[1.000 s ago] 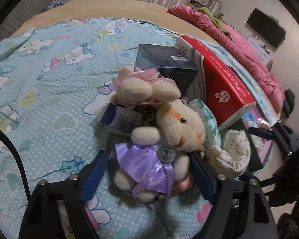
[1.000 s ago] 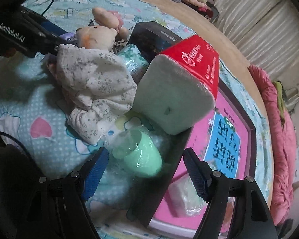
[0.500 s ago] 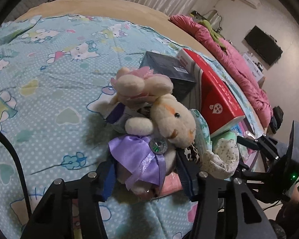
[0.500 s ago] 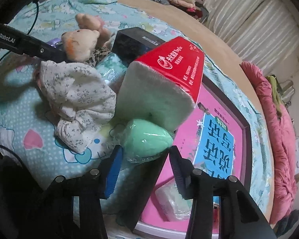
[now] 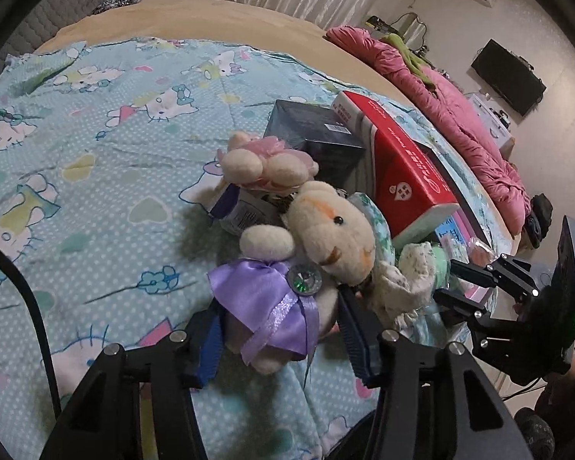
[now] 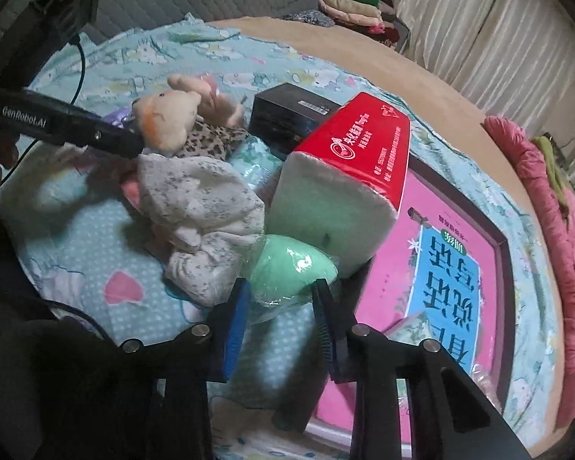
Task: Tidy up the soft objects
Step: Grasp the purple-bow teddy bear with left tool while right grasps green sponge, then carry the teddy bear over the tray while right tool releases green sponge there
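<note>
My left gripper (image 5: pixel 280 329) is shut on a cream plush bear in a purple dress (image 5: pixel 287 268) and holds it just above the blue cartoon bedsheet (image 5: pixel 96 176). The bear's head also shows in the right wrist view (image 6: pixel 166 120). My right gripper (image 6: pixel 281 299) is shut on a green soft egg-shaped object in clear wrap (image 6: pixel 287 268), lifted beside the red tissue pack (image 6: pixel 349 176). A second plush with a pink bow (image 5: pixel 264 165) lies behind the bear. A speckled white cloth bundle (image 6: pixel 199 211) lies between the two grippers.
A dark box (image 5: pixel 314 134) and the red tissue pack (image 5: pixel 398 168) stand behind the toys. A pink book in a dark tray (image 6: pixel 448 268) lies to the right. A pink quilt (image 5: pixel 460 115) runs along the bed's far side. Folded clothes (image 6: pixel 349 4) are stacked at the back.
Both grippers have closed: the left on the purple-dressed bear, the right on the green object. Both objects have been lifted slightly off the sheet.
</note>
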`<state>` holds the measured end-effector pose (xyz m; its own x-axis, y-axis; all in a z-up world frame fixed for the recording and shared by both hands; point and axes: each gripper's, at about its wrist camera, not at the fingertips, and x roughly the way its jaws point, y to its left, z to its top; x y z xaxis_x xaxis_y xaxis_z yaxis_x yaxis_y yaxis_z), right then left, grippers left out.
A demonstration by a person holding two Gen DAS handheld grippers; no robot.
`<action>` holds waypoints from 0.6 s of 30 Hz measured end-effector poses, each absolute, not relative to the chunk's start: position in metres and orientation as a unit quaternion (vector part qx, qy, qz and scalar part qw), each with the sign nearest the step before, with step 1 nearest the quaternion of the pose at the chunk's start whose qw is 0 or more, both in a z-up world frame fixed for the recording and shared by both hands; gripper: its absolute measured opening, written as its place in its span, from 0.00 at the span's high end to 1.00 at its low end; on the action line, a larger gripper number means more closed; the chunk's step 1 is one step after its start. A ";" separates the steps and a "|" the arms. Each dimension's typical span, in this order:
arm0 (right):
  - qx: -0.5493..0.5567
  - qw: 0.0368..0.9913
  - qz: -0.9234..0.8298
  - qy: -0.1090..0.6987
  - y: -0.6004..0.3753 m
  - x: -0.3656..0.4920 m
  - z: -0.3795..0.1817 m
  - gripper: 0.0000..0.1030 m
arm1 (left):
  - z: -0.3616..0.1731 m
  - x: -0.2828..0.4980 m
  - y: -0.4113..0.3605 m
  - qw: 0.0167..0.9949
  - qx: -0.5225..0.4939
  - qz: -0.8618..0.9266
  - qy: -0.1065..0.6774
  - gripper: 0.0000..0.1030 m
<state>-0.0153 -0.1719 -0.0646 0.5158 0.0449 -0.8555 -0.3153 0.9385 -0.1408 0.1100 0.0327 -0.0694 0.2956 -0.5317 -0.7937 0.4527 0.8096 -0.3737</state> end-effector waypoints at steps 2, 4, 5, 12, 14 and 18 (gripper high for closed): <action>-0.124 0.860 0.109 0.482 -0.174 -0.018 -0.062 0.69 | -0.064 0.106 0.034 0.806 -0.041 -0.305 0.505 0.48; -0.114 0.860 0.112 0.484 -0.177 -0.020 -0.061 0.69 | -0.058 0.102 0.035 0.809 -0.043 -0.301 0.504 0.48; -0.110 0.861 0.114 0.483 -0.178 -0.022 -0.059 0.70 | -0.055 0.099 0.035 0.811 -0.040 -0.299 0.502 0.48; -0.086 0.872 0.109 0.470 -0.186 -0.032 -0.041 0.71 | -0.026 0.075 0.029 0.825 -0.031 -0.298 0.479 0.48; -0.081 0.876 0.108 0.462 -0.188 -0.034 -0.033 0.71 | -0.018 0.072 0.028 0.829 -0.031 -0.296 0.474 0.48; -0.073 0.887 0.102 0.445 -0.193 -0.037 -0.016 0.71 | 0.001 0.065 0.025 0.837 -0.036 -0.294 0.460 0.48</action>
